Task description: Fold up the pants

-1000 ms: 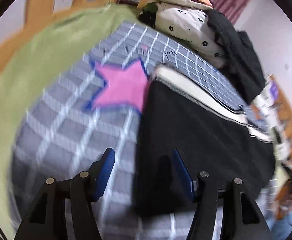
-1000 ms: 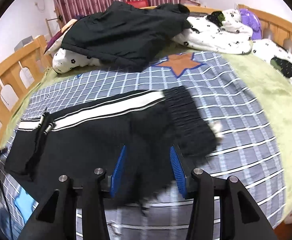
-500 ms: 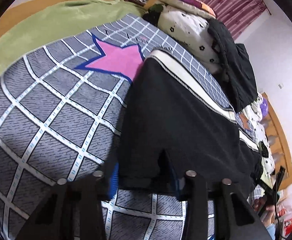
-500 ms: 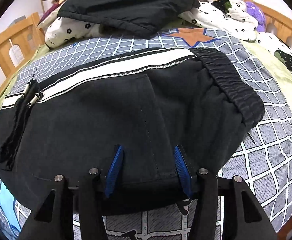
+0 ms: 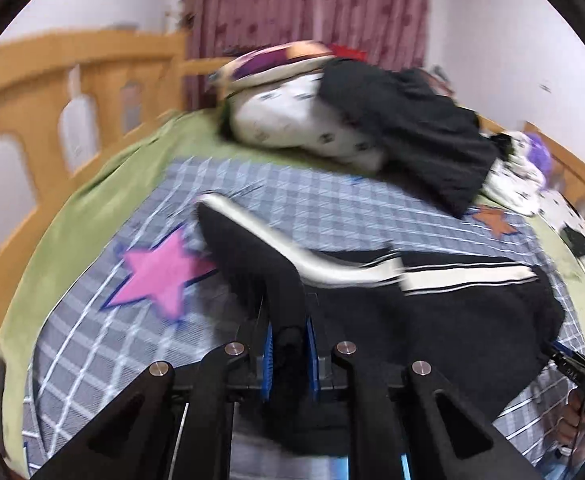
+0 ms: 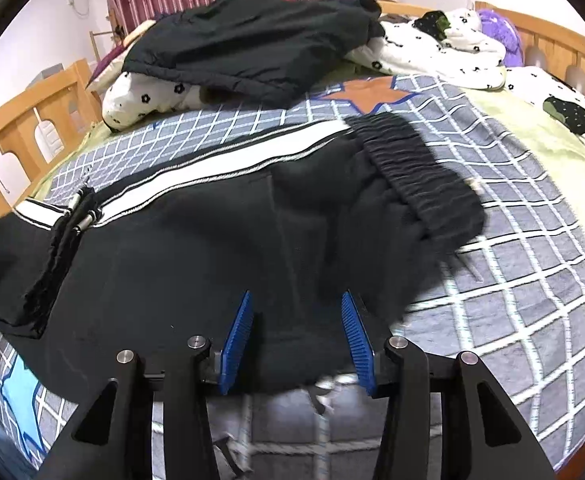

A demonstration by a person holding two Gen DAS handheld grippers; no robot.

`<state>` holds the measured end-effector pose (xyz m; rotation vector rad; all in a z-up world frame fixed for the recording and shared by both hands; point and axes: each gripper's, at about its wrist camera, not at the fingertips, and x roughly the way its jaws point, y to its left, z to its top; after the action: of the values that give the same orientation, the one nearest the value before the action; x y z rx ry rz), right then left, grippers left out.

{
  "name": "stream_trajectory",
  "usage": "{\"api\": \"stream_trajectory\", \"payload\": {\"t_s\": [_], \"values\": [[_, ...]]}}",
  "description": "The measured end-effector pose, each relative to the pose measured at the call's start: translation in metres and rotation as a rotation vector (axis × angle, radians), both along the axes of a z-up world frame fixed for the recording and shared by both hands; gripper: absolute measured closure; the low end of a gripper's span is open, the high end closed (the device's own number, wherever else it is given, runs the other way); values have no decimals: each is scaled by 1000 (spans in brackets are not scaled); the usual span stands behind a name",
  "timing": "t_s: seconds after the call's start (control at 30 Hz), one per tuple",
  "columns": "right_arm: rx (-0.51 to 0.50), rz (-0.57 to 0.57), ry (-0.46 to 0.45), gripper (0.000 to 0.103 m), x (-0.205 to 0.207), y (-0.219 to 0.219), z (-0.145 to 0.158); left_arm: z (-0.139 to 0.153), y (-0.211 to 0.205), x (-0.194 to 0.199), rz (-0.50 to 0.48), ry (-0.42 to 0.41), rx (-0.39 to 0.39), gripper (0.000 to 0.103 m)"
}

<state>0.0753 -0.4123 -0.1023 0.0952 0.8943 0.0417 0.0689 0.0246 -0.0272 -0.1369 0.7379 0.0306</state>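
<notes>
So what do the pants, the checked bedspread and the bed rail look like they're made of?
Pants: soft matte black knit, probably sweatpant jersey, given the gathered elastic waistband and white side stripe.
Checked bedspread: woven fabric, likely cotton, matte.
Bed rail: light wood, smooth, slightly glossy.

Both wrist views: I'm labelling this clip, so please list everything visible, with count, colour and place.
pants: one, black with a white side stripe, on the blanket.
blanket: one, grey-blue checked with stars, over the bed.
sheet: one, green, under the blanket.
jacket: one, black, on the bedding at the far end.
bedding: white with black flowers, far end.
bed rail: wooden, around the bed.
curtain: maroon, behind.
left hand-held gripper: shut on pants.
right hand-held gripper: jaws astride the pants' near edge, closing.
</notes>
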Motion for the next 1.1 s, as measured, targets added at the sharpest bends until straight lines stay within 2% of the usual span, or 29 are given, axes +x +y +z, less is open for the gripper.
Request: {"api": "stream_trajectory", "payload": {"t_s": [0.1,0.2,0.3,0.43,0.53,0.63,0.7,0.77,0.8,0.83,0.9,0.97,1.0,1.1], "values": [[29,6,-38,57,-13,-21,7,10,-53,2,-100,-32,3,91],[-21,-49,-71,56,-26,-40,8,8,-111,4,-216,-31,-17,91],[39,-87,-64,56,-36,-66,5,-11,-163,10,-304,13,-69,91],[69,-140,-66,56,-52,-90,6,-57,-226,16,-406,104,-143,91],[50,-143,-68,56,-65,-96,8,-83,-257,12,-430,134,-100,91],[54,-122,-52,56,-72,-96,9,-84,-255,7,-458,137,-83,89],[55,-85,-47,56,-72,-89,10,-76,-245,4,-507,163,-104,77],[44,-41,-58,56,-67,-75,16,-62,-230,-7,-534,141,-121,73],[47,-13,-65,55,-62,-66,20,-54,-220,-15,-518,104,-97,63],[66,18,-70,54,-55,-57,24,-47,-208,-24,-497,65,-69,47],[125,77,-70,46,-40,-39,30,-34,-179,-44,-436,-11,-31,34],[182,133,-56,45,-25,-20,31,-29,-147,-62,-364,-50,3,32],[204,167,-40,44,-16,-8,30,-30,-136,-66,-337,-46,16,26],[251,236,30,43,13,23,16,-49,-102,-74,-255,23,8,26]]}}
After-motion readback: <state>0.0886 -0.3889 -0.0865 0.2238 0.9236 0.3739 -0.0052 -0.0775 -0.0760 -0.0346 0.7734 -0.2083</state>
